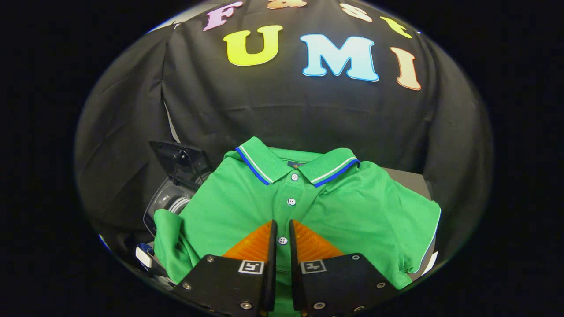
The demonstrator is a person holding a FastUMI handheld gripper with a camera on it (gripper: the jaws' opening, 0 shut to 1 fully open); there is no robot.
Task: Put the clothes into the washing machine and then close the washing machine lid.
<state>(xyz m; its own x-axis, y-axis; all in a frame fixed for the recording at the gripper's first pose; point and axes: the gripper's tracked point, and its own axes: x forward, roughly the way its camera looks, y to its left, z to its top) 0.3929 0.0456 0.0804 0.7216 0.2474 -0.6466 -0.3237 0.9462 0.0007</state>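
In the gripper view, a bright green knit polo shirt (pixel 352 207) lies spread out just under and ahead of the jaws, its front facing up. The collar, trimmed with a white and a blue stripe, sits at the far end of the shirt, close to the black cloth wall of the booth (pixel 286 114). A row of small white buttons (pixel 291 201) runs down the placket from the collar toward the jaws. One short sleeve with a thin pale edge spreads out to the right, and the other sleeve hangs crumpled off the left side.

The gripper (pixel 282 229) hovers low over the chest of the shirt. Its jaws stand nearly closed, with only a narrow gap between them, and the lowest visible button shows in that gap. Whether the fingertips (pixel 269 233) pinch the fabric cannot be told from this angle.

To the left of the shirt, partly covered by it, stands the grey washing machine (pixel 169 198). Its dark translucent lid (pixel 180 160) is raised and tilted back, and the round grey opening beneath it is exposed. The left sleeve of the shirt drapes just beside that opening. A grey counter (pixel 407 178) shows beyond the shirt's right shoulder.
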